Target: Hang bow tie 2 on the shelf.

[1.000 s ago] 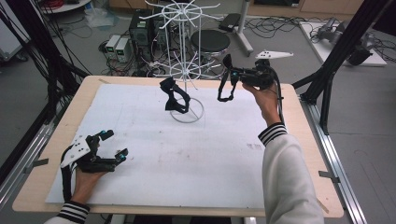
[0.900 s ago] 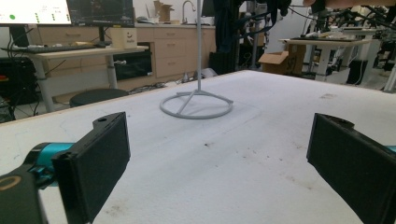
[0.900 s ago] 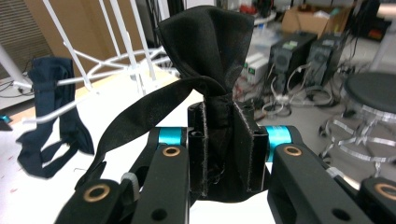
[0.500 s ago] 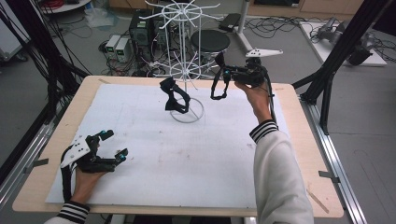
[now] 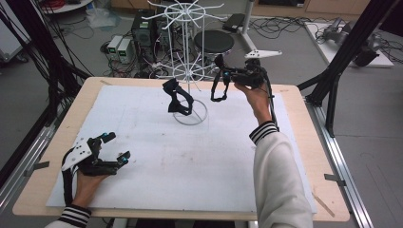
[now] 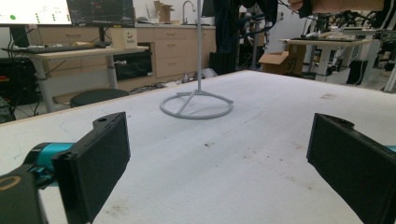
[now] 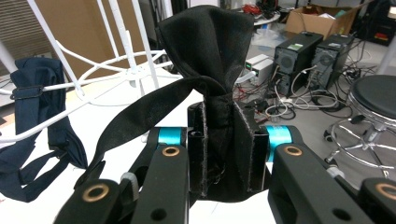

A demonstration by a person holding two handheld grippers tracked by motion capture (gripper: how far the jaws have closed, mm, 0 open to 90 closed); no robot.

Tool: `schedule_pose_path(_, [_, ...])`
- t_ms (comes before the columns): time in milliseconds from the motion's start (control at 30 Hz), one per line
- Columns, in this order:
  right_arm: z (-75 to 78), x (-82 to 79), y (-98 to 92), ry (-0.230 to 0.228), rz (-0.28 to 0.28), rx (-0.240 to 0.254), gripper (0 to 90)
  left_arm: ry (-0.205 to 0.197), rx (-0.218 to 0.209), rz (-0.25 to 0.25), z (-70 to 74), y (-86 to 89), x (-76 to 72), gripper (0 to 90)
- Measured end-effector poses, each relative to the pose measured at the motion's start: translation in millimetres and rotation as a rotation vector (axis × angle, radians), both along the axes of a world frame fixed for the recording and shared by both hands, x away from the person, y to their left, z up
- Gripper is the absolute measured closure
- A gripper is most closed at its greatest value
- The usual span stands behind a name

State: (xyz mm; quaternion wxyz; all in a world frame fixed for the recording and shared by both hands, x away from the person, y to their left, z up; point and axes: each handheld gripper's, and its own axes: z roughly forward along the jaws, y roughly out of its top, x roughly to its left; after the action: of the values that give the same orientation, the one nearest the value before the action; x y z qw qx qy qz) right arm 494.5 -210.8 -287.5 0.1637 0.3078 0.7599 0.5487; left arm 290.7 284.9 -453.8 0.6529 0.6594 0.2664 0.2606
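— While the right gripper is raised near the white wire rack at the table's far edge, what does it carry?

— A black bow tie, clamped between its closed jaws. In the right gripper view the knot sits pinched between the two pads, the bow's wings bunched above them and a strap trailing down to the left. From the high view the strap hangs as a loop below the gripper, clear of the white mat.

— And the rack itself?

— It stands on a ring base on the mat. A dark navy bow tie hangs on one of its lower arms, left of the held tie in the right gripper view; the high view shows it draped just above the base.

— Where is the other hand?

— The left gripper rests near the table's front left corner, well apart from the rack. Its jaws stand wide with nothing between them, and the left gripper view looks across bare mat toward the ring base.
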Motion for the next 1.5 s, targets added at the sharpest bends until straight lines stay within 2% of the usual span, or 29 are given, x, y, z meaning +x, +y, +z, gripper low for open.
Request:
schedule_pose_path(500, [-13.0,10.0,2.2,0.019,0.017,-0.013,76.4,-0.001,-0.007,0.000,-0.2,0.2,-0.3,6.5])
schedule_pose_path(967, [-29.7,15.1,12.1,0.041,0.031,-0.048,76.2,-0.003,-0.009,-0.001,-0.3,0.1,-0.3,6.5])
schedule_pose_path(1033, [-31.8,15.9,12.9,0.053,0.036,-0.049,76.1,-0.003,-0.008,-0.002,-0.2,0.1,-0.4,6.5])
schedule_pose_path(1133, [-35.9,17.6,13.7,0.070,0.034,-0.076,76.0,-0.003,-0.008,-0.002,-0.3,0.1,-0.4,6.5])
schedule_pose_path(1500, [-48.2,21.6,16.8,0.129,0.067,-0.076,74.6,-0.005,-0.007,-0.004,-0.3,0.2,-0.4,6.5])
